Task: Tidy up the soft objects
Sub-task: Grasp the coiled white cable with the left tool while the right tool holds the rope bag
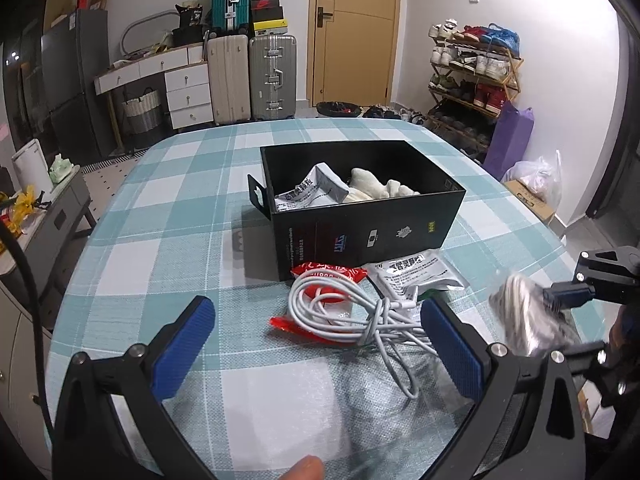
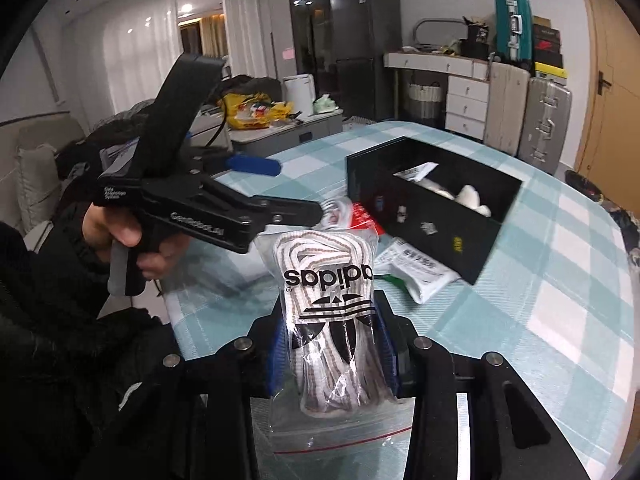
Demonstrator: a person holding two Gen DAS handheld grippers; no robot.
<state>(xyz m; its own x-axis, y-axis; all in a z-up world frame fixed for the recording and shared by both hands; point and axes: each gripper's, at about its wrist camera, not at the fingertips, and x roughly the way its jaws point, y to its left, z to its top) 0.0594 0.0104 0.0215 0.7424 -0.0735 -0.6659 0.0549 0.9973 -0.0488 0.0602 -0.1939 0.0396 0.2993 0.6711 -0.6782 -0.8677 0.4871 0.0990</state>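
Surface [image 1: 192, 184]: round-cornered, covered in teal-and-white check cloth.

Black box [image 1: 360, 236]: open-topped, near the middle of the surface, toward its far edge. Holds a white printed pouch [image 1: 308, 196] and pale soft items [image 1: 380, 188], exact kind unclear.

Red packet [image 1: 320, 276]: flat on the surface just in front of the box, partly under the white cable [image 1: 344, 312], a loose coil lying across it.

Second white printed pouch [image 1: 420, 276]: flat on the surface, touching the box's front wall, beside the red packet.

Clear bag of striped laces [image 2: 332, 312]: printed with a black logo, raised off the surface near its close right-hand edge, clamped between the right gripper's [image 2: 332, 344] blue fingers [image 2: 386, 350], which press on both sides.

Left gripper [image 1: 316, 344]: blue fingers [image 1: 184, 348] wide apart, nothing between them, over the near edge of the surface, short of the cable. Held by a hand [image 2: 124, 236] in a dark sleeve.
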